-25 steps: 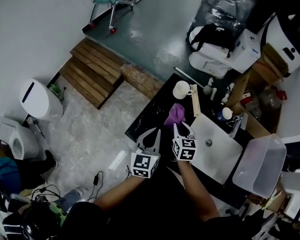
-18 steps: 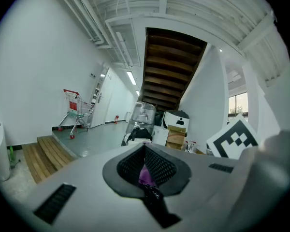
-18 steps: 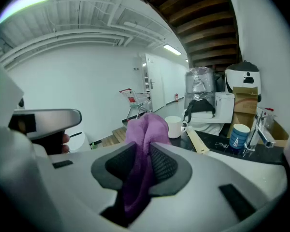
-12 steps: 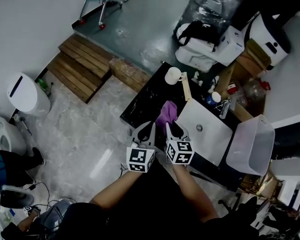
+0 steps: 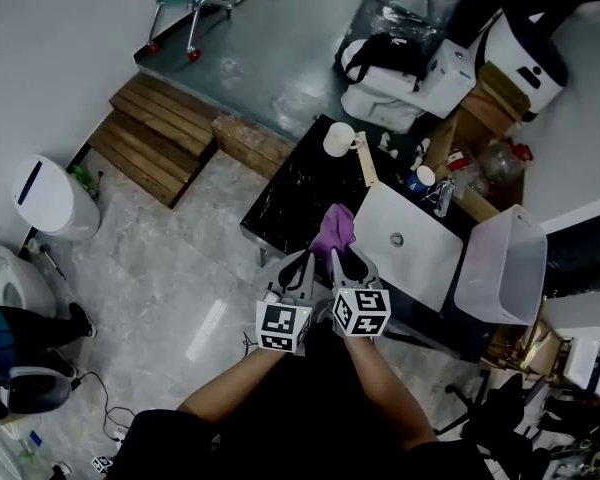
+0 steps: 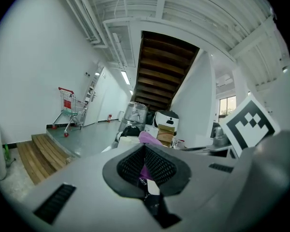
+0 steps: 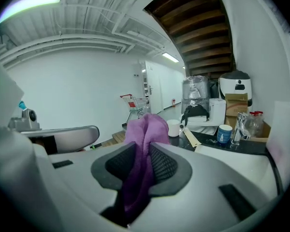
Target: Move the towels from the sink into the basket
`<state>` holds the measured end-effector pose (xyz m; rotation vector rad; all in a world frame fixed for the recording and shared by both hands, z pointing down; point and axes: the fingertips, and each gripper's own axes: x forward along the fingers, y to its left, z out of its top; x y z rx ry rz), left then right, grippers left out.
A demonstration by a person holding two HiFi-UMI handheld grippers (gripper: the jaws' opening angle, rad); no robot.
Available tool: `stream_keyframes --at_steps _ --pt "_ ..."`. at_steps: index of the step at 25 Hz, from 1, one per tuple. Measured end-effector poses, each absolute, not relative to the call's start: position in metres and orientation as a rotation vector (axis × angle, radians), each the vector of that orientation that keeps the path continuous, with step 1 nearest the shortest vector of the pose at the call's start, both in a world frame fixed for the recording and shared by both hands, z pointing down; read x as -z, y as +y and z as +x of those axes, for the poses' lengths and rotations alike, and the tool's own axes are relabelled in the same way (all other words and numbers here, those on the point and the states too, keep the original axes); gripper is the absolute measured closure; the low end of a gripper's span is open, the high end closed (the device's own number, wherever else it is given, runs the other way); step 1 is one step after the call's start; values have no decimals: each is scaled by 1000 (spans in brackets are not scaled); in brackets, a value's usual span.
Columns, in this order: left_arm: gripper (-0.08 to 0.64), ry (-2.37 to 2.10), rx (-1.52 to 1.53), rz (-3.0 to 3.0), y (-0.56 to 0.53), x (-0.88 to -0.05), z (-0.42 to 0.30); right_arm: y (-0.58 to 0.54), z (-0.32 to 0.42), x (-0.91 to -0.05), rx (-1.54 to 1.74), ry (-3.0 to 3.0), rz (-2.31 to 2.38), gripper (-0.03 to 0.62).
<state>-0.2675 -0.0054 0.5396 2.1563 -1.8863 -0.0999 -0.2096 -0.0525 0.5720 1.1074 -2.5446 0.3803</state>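
Here, in the head view, the brown slatted wooden steps [image 5: 150, 143] lie at ten o'clock of the frame. Nearer the middle, the left gripper [image 5: 306, 258] points toward twelve o'clock at the edge of the glossy black countertop [image 5: 290, 208]. Its own view shows the jaws drawn together at the tips, with a sliver of purple in the slit between the pads; whether they nip any cloth I cannot tell. Just at its three o'clock, the right gripper [image 5: 337, 255] is clamped on the crumpled purple terry towel [image 5: 335, 228]. The towel bunches up out of the pads toward twelve o'clock, in line with a round white mug [image 5: 337, 140] at the countertop's far end. The towel is outside the white rectangular sink [image 5: 430, 263], just at the sink's nine o'clock. The translucent white plastic basket [image 5: 500, 268] stands just beside the sink at its three o'clock.
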Motion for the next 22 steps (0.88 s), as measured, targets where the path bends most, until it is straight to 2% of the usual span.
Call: stream_keyframes --at_steps 11,22 --pt "555 -1856 45 2277 -15 -514 -207 -50 -141 -548 -386 -2570 1262 489" --pt "555 -1700 0 2411 -10 -503 -45 -29 19 -529 -409 -2542 1455 489"
